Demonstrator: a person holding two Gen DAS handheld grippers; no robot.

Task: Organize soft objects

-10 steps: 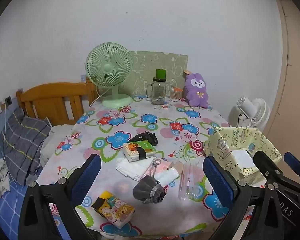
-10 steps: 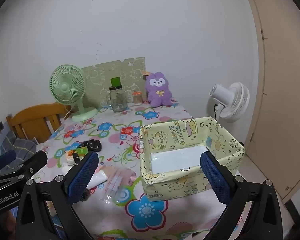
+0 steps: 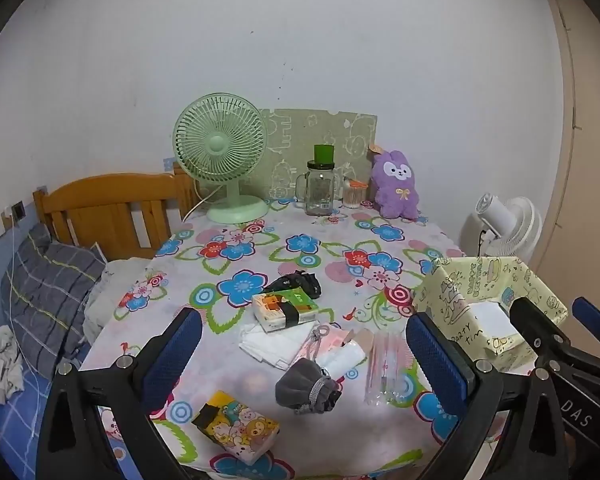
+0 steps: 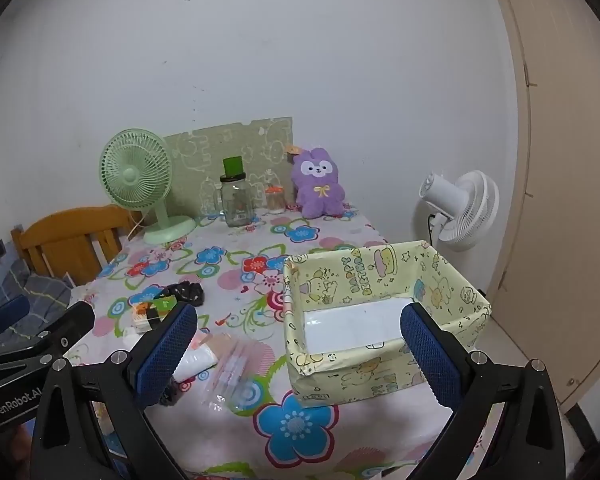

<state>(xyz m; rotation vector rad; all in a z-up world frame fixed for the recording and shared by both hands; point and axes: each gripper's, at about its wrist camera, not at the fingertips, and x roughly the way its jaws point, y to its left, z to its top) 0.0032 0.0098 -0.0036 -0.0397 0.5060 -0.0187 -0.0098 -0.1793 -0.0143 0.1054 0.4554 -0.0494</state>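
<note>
Both grippers sit off the near edge of the table [image 3: 340,236], jaws spread wide, nothing between the pads. No contact with anything yet.

Left gripper [image 3: 303,354]: the soft stuff is straight ahead of it, just past the fingertips. Grey drawstring pouch [image 3: 305,385] is nearest, roughly centred between the jaws. Beyond it a white folded cloth [image 3: 277,342], a white roll [image 3: 343,358] and something pinkish I can't identify. Cartoon tissue pack [image 3: 236,431] lies low and near the left finger. A banded pack [image 3: 285,309] and a black crumpled item [image 3: 298,282] sit further ahead. Clear plastic sleeve [image 3: 382,368] is toward the right finger.

Right gripper [image 4: 299,346]: the yellow box [image 4: 384,276] is dead ahead, open top, white bottom bare — looks empty. Its near wall is close to the right finger.

My read: first pick hasn't started. Suggested approach:
- Take the pouch with the left gripper; it's closest and bulky enough to pinch.
- Come down over the body, not the cord end, so it doesn't dangle and snag the sleeve.
- Close until the fabric bunches, lift clear, then carry across to the box on the right.
- Keep the right gripper back from the box wall — it looks like thin paper-covered card and would probably slide if nudged.

Purple plush [image 3: 396,186] at the far edge, beside the jar [image 3: 320,190] and green fan [image 3: 220,152], is well beyond either gripper; leave it for last.
</note>
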